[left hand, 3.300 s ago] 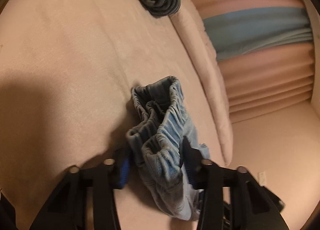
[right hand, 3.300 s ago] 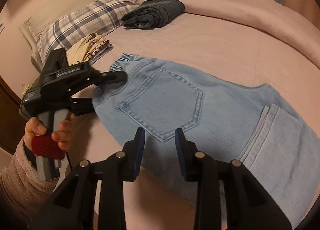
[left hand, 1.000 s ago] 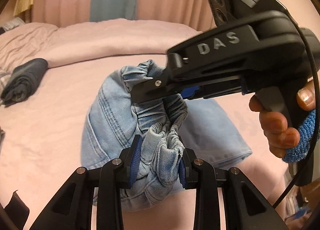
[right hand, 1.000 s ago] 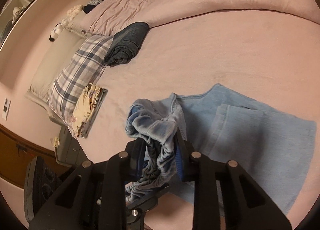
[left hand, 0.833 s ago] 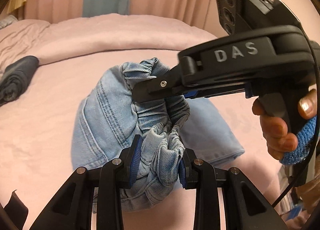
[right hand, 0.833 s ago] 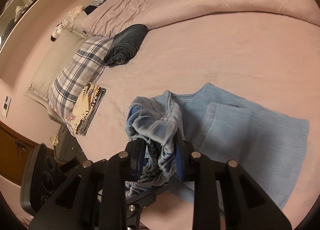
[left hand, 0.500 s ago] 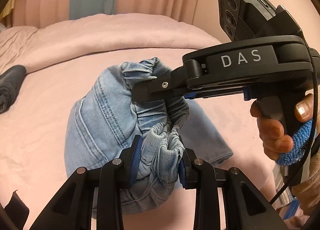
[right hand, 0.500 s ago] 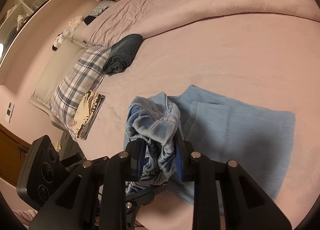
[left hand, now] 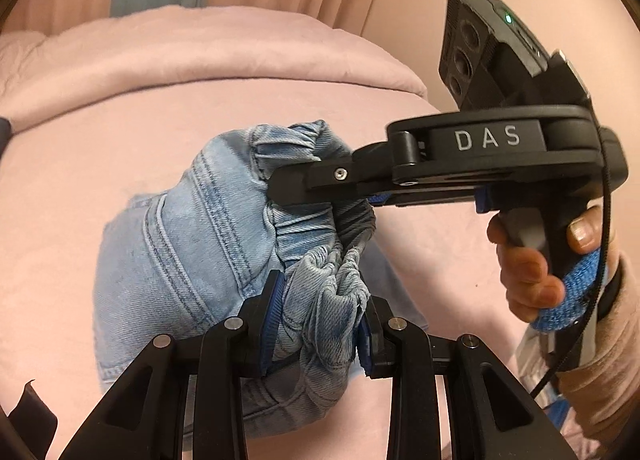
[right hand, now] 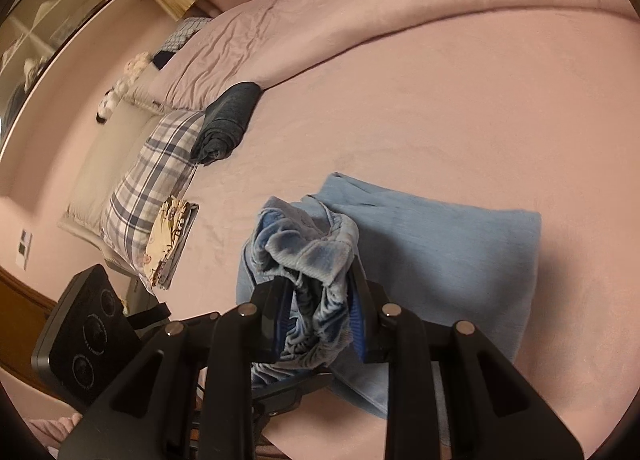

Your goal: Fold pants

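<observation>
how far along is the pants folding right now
Partly done. The light blue jeans already lie doubled flat on the pink bed. In hand: the left gripper and the right gripper both clamp the bunched elastic waistband, lifted above the legs. Left: lay the waist end over the legs, let go and smooth it.

pants (right hand: 432, 244) light blue denim | pillow (right hand: 156, 179) plaid | bedspread (right hand: 440, 99) pink | rolled garment (right hand: 228, 119) dark grey

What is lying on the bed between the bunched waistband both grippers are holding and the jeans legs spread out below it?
Nothing visible. The left gripper and right gripper both clamp the waistband above the flat legs; that denim is bare. The dark folded garment and plaid pillow lie well off to the side.
</observation>
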A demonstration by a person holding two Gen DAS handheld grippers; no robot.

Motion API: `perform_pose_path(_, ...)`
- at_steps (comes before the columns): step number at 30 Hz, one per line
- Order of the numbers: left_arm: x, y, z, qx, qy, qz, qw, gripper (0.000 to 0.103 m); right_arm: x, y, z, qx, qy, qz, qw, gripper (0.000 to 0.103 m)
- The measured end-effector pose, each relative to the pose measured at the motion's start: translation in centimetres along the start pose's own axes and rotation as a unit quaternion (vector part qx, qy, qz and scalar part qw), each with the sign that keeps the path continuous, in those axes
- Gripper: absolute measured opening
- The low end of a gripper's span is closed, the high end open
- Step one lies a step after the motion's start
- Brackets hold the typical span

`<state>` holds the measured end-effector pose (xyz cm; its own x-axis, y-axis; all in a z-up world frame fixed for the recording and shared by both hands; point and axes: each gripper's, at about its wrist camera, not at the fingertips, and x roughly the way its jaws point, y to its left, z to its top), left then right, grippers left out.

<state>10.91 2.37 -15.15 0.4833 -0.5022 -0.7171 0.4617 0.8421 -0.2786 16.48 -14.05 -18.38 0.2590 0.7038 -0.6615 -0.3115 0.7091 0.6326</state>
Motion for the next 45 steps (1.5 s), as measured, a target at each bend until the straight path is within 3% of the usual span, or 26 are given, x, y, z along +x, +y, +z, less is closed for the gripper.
perform_pose_path(10, 1.0, 0.6, 0.8, -0.006, 0.012, -0.004, 0.9999, 0.031, -0.1, -1.8, -0.3, 0.022, -0.001, 0.012, 1.0, 0.026)
perform_pose_path(19, 3.0, -1.0, 2.1, 0.026, 0.015, 0.015, 0.9994, 0.031, -1.4, -4.0, 0.0, 0.045, -0.016, 0.021, 0.999, 0.026)
perform_pose_path(26, 7.3, -1.5, 1.7, 0.023, 0.058, 0.021, 0.9978, 0.038, -0.5, -7.9, 0.1, 0.077, -0.006, 0.015, 0.997, 0.03)
perform_pose_path(29, 6.6, -1.2, 1.6, 0.011, 0.056, 0.0, 0.9984, 0.041, -0.1, -9.8, -0.6, 0.113, -0.007, 0.037, 0.993, 0.034)
perform_pose_path(33, 3.9, 0.8, 1.6, -0.039, 0.046, -0.068, 0.9958, 0.046, -0.7, -10.8, -1.5, 0.152, -0.011, 0.074, 0.985, 0.049)
perform_pose_path(34, 3.3, 1.3, 1.6, -0.046, 0.04, -0.07, 0.9957, 0.046, -0.8, -10.9, -1.7, 0.16, -0.011, 0.079, 0.984, 0.051)
perform_pose_path(39, 2.5, 4.3, 1.2, -0.079, 0.032, -0.022, 0.9962, 0.046, -0.9, -10.9, -3.2, 0.191, -0.007, 0.104, 0.976, 0.055)
perform_pose_path(41, 2.2, 4.7, 0.9, -0.083, 0.028, -0.022, 0.9959, 0.046, -1.1, -10.5, -3.7, 0.191, -0.003, 0.102, 0.976, 0.058)
perform_pose_path(44, 1.7, 4.3, 0.5, -0.074, 0.025, -0.005, 0.997, 0.046, -1.1, -9.8, -4.6, 0.185, 0.0, 0.097, 0.978, 0.058)
perform_pose_path(45, 1.6, 4.3, 0.3, -0.073, 0.025, -0.004, 0.997, 0.046, -1.0, -9.5, -4.9, 0.176, 0.003, 0.086, 0.981, 0.052)
